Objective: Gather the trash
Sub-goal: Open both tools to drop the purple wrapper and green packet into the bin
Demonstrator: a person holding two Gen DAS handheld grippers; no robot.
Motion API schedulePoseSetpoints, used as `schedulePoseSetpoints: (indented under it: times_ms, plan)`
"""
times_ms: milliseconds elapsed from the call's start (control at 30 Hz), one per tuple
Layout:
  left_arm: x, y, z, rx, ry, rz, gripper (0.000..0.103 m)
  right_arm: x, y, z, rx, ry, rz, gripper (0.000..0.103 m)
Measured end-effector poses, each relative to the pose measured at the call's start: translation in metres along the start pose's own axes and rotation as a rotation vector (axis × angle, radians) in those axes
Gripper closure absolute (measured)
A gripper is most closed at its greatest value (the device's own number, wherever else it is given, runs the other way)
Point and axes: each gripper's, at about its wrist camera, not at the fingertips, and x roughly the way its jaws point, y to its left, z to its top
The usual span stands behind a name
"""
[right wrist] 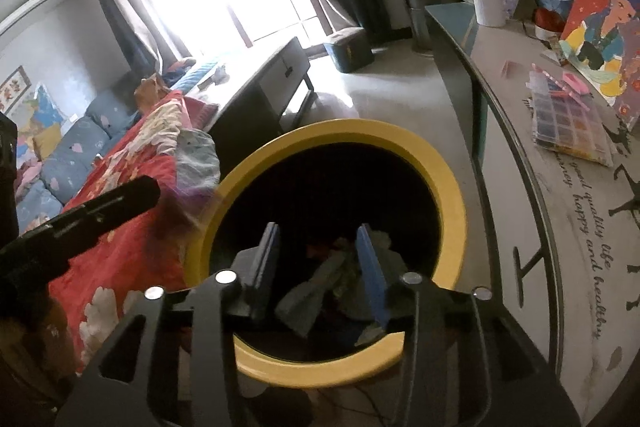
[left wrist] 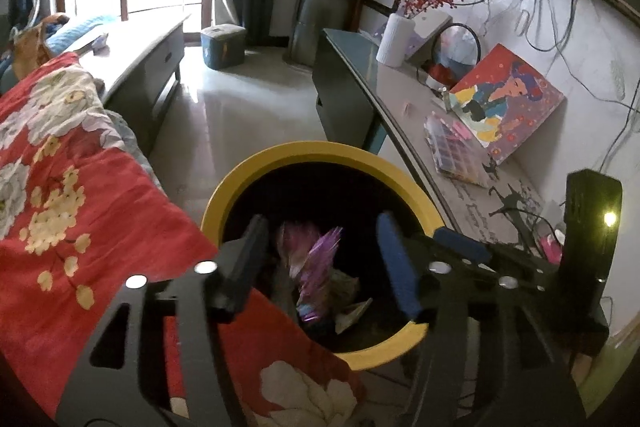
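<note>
A round bin with a yellow rim (left wrist: 320, 149) stands on the floor between a bed and a desk. My left gripper (left wrist: 322, 223) hangs open over its mouth. A shiny purple wrapper (left wrist: 320, 255), blurred, sits loose between and below the pads, touching neither, above paper scraps in the bin. In the right wrist view the same bin's rim (right wrist: 456, 211) fills the middle. My right gripper (right wrist: 318, 229) is open above it, over crumpled grey-white trash (right wrist: 320, 279) inside. One black finger (right wrist: 132, 195) of the left gripper shows at the left, with a purple blur beside it.
A red flowered quilt (left wrist: 80, 187) on the bed presses against the bin's left side. A desk (right wrist: 520, 187) on the right carries a bead organiser box (right wrist: 568, 123), a painting (left wrist: 508, 107) and a white vase (left wrist: 394, 41). Pale floor (left wrist: 248, 99) runs to a window.
</note>
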Motion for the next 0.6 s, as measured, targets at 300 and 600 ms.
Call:
schedulePoseSetpoints:
  times_ms: [300, 600]
  plan:
    - [-0.024, 0.020, -0.001, -0.064, -0.042, 0.028, 0.013, -0.020, 0.009, -0.002, -0.048, -0.037, -0.050, 0.035]
    - [-0.061, 0.048, -0.014, -0.125, -0.084, 0.080, 0.011, -0.046, 0.048, 0.000, -0.128, -0.092, -0.057, 0.014]
